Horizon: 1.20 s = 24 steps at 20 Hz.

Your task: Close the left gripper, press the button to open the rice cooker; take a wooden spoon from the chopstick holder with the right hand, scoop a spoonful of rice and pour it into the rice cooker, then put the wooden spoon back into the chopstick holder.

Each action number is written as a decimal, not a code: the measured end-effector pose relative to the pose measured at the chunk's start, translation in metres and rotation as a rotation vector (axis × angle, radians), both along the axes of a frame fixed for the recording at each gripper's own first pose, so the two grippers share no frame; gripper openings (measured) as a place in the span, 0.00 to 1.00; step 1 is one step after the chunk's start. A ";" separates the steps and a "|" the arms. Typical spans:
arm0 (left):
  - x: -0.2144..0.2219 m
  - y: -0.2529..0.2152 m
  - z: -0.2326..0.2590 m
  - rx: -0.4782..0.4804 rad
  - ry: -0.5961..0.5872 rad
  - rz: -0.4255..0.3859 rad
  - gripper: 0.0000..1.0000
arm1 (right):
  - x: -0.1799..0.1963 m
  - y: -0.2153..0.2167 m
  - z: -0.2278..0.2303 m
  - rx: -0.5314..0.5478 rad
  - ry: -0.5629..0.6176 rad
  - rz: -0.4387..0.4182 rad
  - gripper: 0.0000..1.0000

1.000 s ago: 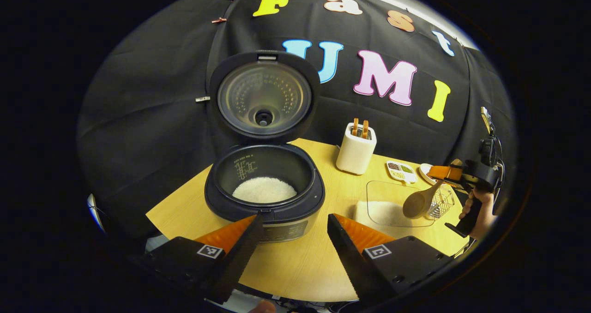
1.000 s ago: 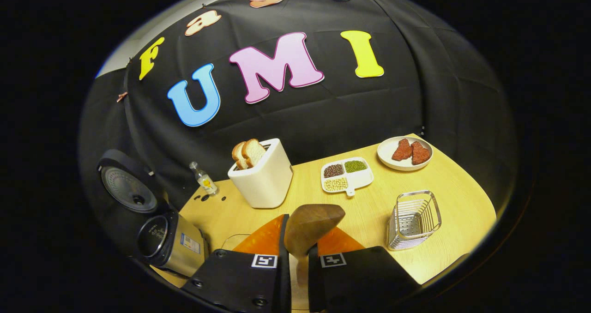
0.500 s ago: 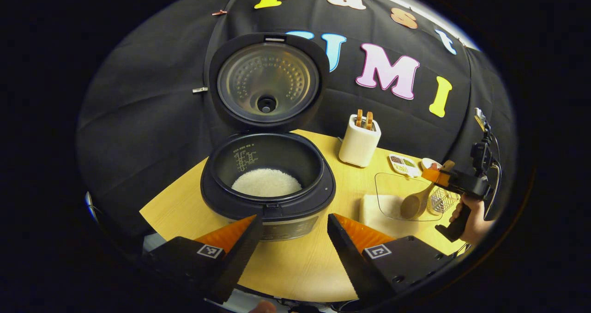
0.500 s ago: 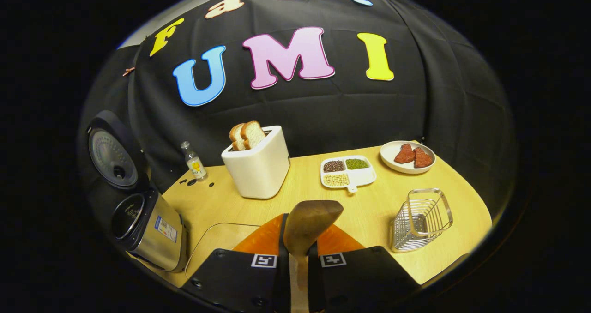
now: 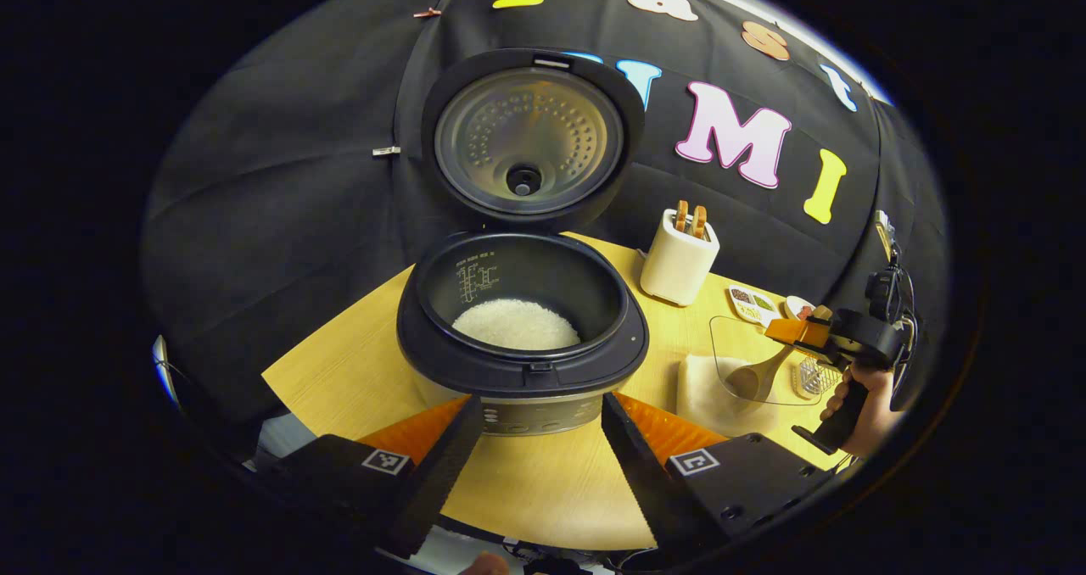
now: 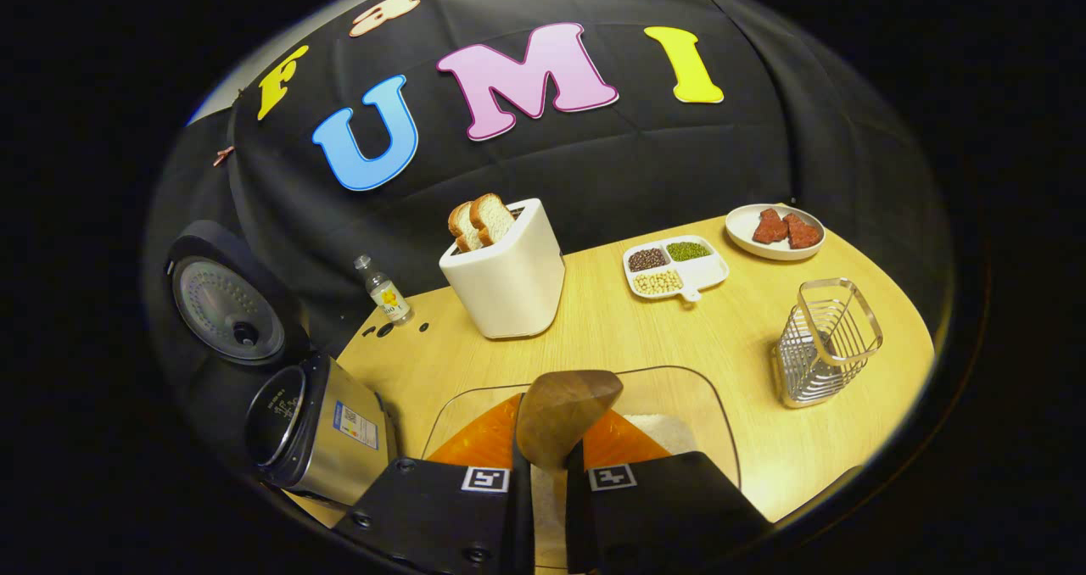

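The rice cooker [image 5: 522,363] stands with its lid [image 5: 530,138] raised and white rice [image 5: 516,325] in the pot. My left gripper [image 5: 539,401] is open just in front of the cooker's control panel, with nothing between its fingers. The right gripper [image 5: 836,337], held by a hand, is shut on the handle of the wooden spoon [image 5: 755,377], whose bowl dips into the clear rice container [image 5: 730,337]. In the right gripper view the spoon [image 6: 556,405] juts out from the right gripper [image 6: 547,443] over the container's rim [image 6: 594,372]. The wire chopstick holder [image 6: 823,342] stands to the right, with nothing in it.
A white toaster [image 6: 509,274] with bread slices stands behind the container. Beside it is a small bottle [image 6: 383,291]. A divided dish of beans [image 6: 676,265] and a plate of meat [image 6: 774,230] lie at the back right. The cooker [image 6: 314,427] is at the left.
The right gripper has tipped down and lowered the spoon from above the table into the clear rice container. The left gripper has drawn closer to the cooker, still open.
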<state>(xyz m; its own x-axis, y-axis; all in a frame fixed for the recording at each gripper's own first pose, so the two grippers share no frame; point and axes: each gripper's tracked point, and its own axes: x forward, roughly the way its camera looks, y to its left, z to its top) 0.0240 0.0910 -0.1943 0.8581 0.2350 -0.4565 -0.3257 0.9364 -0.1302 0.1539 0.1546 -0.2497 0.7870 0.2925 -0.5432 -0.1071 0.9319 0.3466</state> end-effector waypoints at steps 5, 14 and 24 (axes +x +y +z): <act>-0.007 0.011 0.003 -0.012 -0.022 0.013 0.95 | -0.011 0.025 0.003 0.113 0.094 -0.021 0.19; -0.020 0.022 0.007 -0.015 -0.034 0.015 0.95 | -0.016 0.036 0.022 0.218 0.131 -0.051 0.19; -0.023 0.026 0.023 0.033 -0.053 -0.010 0.95 | -0.014 -0.028 0.022 0.438 0.226 -0.304 0.19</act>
<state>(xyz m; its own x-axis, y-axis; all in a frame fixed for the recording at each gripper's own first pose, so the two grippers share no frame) 0.0006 0.1166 -0.1708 0.8834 0.2399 -0.4025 -0.3093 0.9438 -0.1165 0.1400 0.1263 -0.2274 0.7492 0.3069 -0.5869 0.2649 0.6733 0.6903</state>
